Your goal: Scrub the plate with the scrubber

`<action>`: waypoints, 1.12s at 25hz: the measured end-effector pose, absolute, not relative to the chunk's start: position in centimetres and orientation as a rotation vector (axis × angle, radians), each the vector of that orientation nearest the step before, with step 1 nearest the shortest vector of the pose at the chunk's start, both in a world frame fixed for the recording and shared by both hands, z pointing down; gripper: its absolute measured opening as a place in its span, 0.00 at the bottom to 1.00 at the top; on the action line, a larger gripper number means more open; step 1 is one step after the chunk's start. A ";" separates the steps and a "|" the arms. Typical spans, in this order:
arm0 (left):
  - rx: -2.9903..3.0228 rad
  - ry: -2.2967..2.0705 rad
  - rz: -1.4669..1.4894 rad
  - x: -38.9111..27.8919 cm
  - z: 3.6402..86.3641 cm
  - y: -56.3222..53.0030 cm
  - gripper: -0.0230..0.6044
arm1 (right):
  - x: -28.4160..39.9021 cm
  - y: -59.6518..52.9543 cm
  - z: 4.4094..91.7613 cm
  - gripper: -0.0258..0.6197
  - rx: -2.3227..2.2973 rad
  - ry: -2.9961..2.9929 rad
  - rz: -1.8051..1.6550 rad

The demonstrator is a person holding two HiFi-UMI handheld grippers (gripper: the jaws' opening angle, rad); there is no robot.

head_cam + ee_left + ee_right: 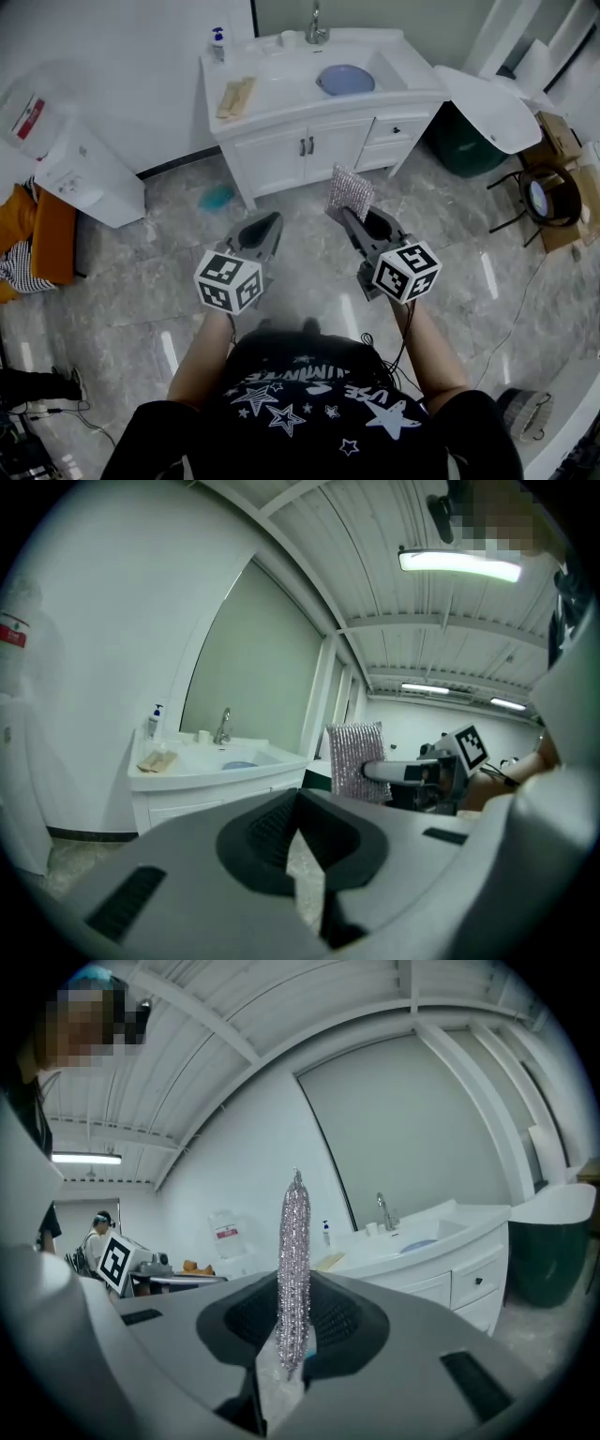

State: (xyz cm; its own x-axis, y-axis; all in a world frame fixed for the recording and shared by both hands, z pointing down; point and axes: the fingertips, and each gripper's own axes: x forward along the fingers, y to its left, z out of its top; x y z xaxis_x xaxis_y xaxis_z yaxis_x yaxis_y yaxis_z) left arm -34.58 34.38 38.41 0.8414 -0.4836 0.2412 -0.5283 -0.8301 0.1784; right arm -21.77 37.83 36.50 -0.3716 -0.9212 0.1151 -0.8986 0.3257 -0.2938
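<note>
A blue plate [345,80] lies in the white sink [281,86] of a vanity across the floor; it also shows as the plate [239,764] and the plate [420,1245]. My right gripper [352,217] is shut on a silver mesh scrubber [350,193], which stands upright between the jaws as the scrubber [294,1269] and shows from the side as the scrubber [356,760]. My left gripper [265,228] is shut with nothing in it, held level beside the right one. Both are well short of the sink.
A faucet [317,26], a soap bottle [217,41] and a tan cloth [234,97] sit on the vanity. A water dispenser [80,169] stands left, a green bin [469,141] right. A teal item [217,197] lies on the marble floor before the cabinet.
</note>
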 end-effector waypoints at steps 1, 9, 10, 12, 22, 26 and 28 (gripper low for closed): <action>2.776 -0.775 0.273 -34.2 38.6 34.6 0.06 | -21.1 38.0 36.5 0.17 -1.709 2.480 -0.484; 2.773 -0.790 0.280 -31.8 39.2 34.0 0.06 | -17.4 37.9 37.0 0.17 -1.701 2.401 -0.525; 2.769 -0.791 0.279 -31.5 39.3 33.6 0.06 | -17.0 37.5 37.1 0.17 -1.702 2.389 -0.534; 2.757 -0.788 0.280 -31.1 39.7 32.8 0.06 | -16.4 36.8 37.6 0.17 -1.714 2.371 -0.562; 2.723 -0.729 0.246 -27.6 41.1 24.7 0.06 | -11.5 31.0 39.7 0.17 -1.826 2.339 -0.615; 2.712 -0.707 0.237 -26.0 41.5 19.9 0.06 | -9.4 26.6 40.2 0.17 -1.862 2.330 -0.628; 2.710 -0.696 0.235 -25.3 41.7 17.3 0.06 | -9.1 24.4 40.3 0.17 -1.866 2.334 -0.642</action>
